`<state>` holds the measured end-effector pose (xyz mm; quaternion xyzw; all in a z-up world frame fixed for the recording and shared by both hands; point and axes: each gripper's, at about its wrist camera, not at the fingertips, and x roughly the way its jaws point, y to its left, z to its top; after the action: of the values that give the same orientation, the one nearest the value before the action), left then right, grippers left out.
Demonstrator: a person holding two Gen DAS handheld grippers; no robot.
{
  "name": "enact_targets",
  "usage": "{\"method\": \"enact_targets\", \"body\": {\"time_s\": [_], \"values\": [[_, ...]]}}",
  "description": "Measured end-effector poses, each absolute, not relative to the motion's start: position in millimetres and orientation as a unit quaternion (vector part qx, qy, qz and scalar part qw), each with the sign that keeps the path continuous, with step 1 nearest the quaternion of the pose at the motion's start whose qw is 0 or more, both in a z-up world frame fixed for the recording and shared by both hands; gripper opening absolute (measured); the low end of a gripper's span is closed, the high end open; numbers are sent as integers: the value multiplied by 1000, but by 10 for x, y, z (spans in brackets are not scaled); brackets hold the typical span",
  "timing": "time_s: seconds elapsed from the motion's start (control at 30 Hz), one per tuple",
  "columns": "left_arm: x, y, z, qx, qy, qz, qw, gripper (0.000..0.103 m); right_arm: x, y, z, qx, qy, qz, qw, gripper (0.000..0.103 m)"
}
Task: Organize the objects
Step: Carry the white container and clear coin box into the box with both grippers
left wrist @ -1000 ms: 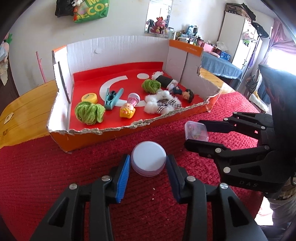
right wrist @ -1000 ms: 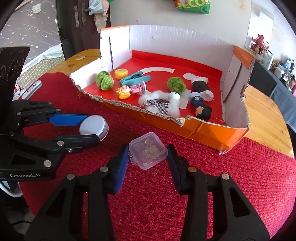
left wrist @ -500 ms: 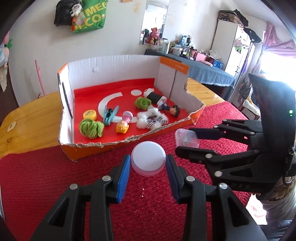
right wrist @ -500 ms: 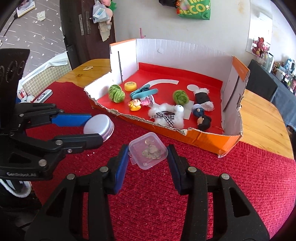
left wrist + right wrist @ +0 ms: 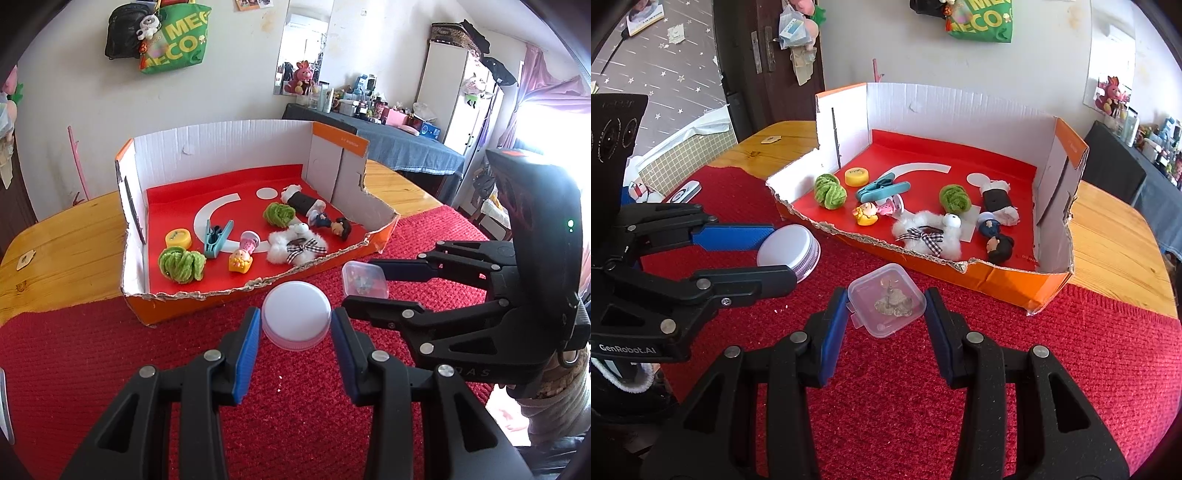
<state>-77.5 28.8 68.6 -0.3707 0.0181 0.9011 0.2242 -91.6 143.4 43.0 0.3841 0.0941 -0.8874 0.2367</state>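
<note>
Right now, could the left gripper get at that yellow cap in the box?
Probably not yet: the left gripper is shut on the white lid, so its jaws are full. The path itself looks free, since the yellow cap lies uncovered behind the box's low torn front edge.

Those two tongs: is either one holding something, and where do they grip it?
Yes, both. The left tongs clamp a white round lid by its opposite rim edges; the right tongs clamp a small clear plastic box by two opposite sides.
</note>
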Motion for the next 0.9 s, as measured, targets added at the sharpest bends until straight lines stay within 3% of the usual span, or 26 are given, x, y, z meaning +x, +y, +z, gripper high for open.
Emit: {"method": "enact_targets", "body": {"time_s": [0.43, 0.9], "values": [[-950, 210, 920, -357, 16, 905, 229, 41, -1008, 1428, 623, 378, 86, -885, 258, 40], [-2003, 173, 1073, -376, 44, 907, 182, 41, -1997, 1263, 843, 400, 137, -881, 211, 40]]}}
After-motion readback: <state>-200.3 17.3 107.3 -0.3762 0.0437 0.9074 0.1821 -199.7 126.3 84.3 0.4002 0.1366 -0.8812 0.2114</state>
